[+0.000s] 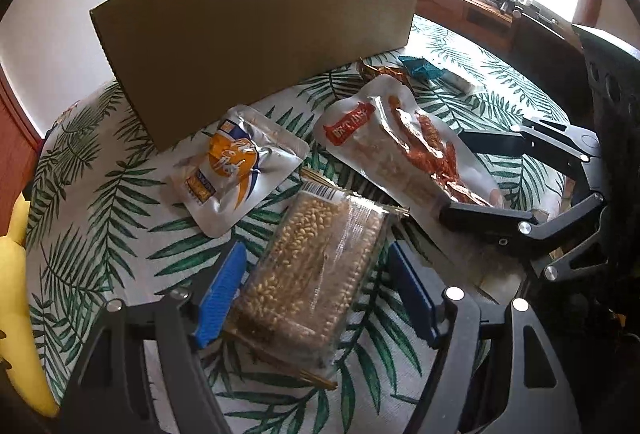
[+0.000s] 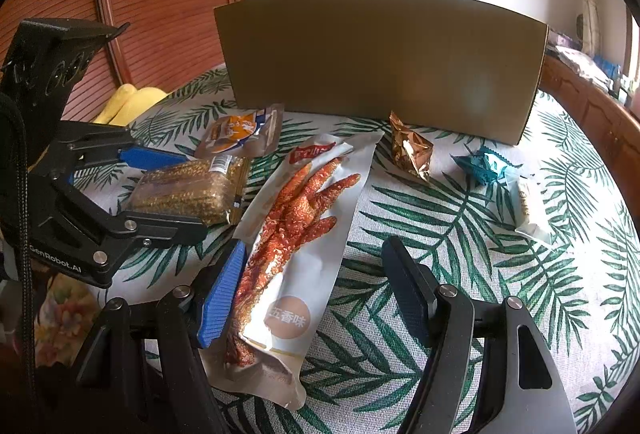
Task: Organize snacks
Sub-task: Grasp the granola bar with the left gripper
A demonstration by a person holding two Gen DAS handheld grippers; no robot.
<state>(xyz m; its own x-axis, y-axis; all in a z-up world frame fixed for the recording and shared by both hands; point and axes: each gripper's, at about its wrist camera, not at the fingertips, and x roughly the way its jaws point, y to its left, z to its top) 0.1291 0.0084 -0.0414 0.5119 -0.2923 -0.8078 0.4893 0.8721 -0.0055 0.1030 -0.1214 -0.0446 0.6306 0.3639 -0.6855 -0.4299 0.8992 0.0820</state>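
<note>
Left wrist view: left gripper (image 1: 316,290) straddles the grain bar (image 1: 316,270), jaws wide, unclamped. Right gripper (image 2: 316,298) gapes around the chicken-feet packet (image 2: 296,250). Next, probably: squeeze, then lift toward the box (image 1: 260,34) behind.

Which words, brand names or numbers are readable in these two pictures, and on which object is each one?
"GenRobot.AI": on the left gripper, on its black body.
"五香味": in the beige circle on the chicken feet pouch.
Red label at the top of that pouch: too blurred to read.
Orange and silver pouch: characters blurred, unreadable.
Grain bar pack: barcode label, digits too small.
Cardboard box: no text.
</note>
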